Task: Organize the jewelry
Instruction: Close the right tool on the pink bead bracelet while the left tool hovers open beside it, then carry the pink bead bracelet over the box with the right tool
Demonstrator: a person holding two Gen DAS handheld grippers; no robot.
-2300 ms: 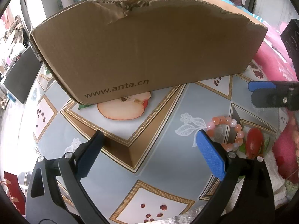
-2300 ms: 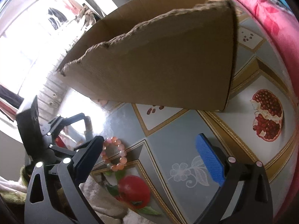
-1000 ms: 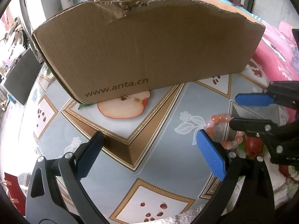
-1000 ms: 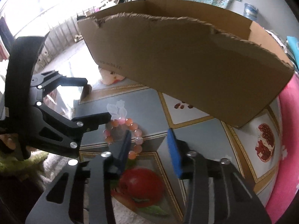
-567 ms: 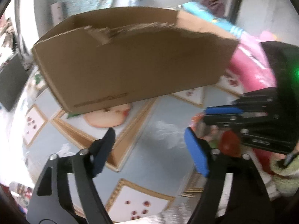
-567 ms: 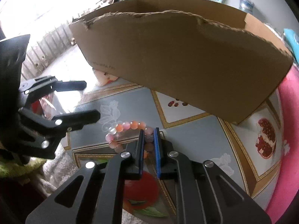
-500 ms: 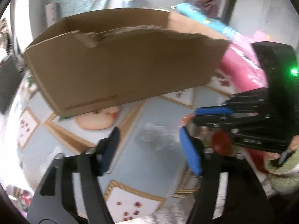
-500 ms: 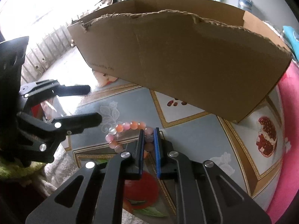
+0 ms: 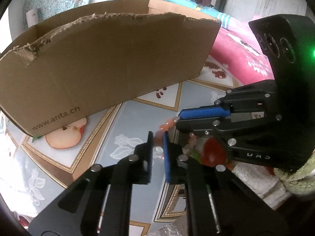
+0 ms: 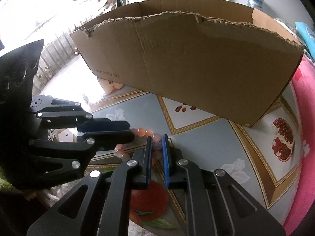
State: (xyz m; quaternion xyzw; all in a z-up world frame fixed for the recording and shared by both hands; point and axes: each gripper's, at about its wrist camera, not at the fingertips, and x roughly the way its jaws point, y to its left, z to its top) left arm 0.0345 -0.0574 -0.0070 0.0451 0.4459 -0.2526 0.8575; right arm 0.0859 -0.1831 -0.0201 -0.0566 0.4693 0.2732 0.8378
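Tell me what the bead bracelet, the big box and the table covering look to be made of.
Bead bracelet: glossy, translucent pink-orange beads, maybe glass or polished stone; cannot tell which. Box: matte brown corrugated cardboard, with a torn, frayed top edge. Table covering: likely vinyl or oilcloth, smooth and faintly shiny, printed with fruit and flowers.

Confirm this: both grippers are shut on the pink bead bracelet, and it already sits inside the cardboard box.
One part is wrong. The left gripper and right gripper are both shut on the bead bracelet, but it is not inside the cardboard box; it is over the patterned tablecloth in front of the box. The right wrist view shows it.
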